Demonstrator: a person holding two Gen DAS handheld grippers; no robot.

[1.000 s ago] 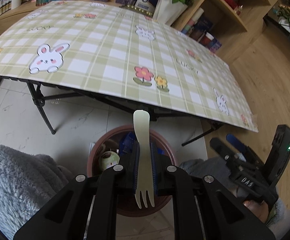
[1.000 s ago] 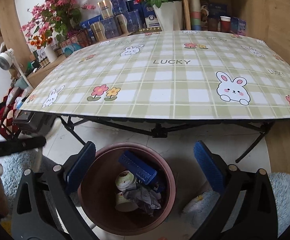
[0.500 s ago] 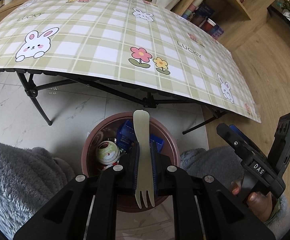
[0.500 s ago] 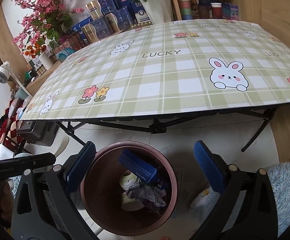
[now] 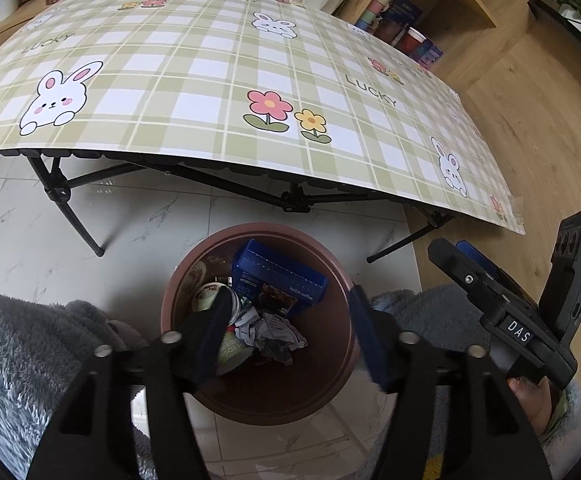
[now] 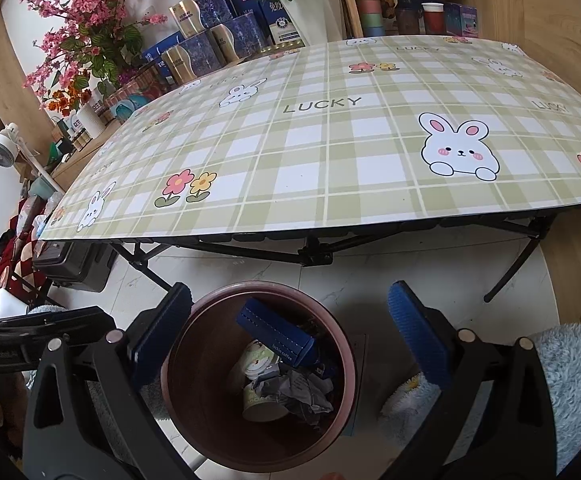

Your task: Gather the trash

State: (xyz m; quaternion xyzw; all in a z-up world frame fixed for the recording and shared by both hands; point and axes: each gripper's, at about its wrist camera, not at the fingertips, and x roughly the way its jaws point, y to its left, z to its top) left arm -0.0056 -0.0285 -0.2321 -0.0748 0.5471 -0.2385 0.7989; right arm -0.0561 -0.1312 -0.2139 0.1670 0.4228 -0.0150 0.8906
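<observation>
A round brown trash bin (image 5: 342, 312) stands on the tiled floor in front of the table; it also shows in the right wrist view (image 6: 342, 364). Inside lie a blue carton (image 5: 278, 276), paper cups (image 5: 206, 298) and crumpled paper (image 5: 270, 332); the right wrist view shows the carton (image 6: 278, 336) and crumpled paper (image 6: 298, 390) too. My left gripper (image 5: 290, 340) is open and empty just above the bin. My right gripper (image 6: 290, 336) is open and empty above the bin; it also shows at the right of the left wrist view (image 5: 470, 264). The fork is not visible.
A folding table with a green plaid bunny cloth (image 5: 210, 80) stands behind the bin, on black legs (image 5: 66, 208). Grey fluffy slippers (image 5: 18, 344) flank the bin. Shelves with boxes, cups and flower pots (image 6: 298, 4) line the back wall. A black case (image 6: 74, 264) sits under the table's left.
My left gripper was shut on a pale plastic fork over the bin; its jaws have opened and the fork is gone from them. The right gripper stayed open.
</observation>
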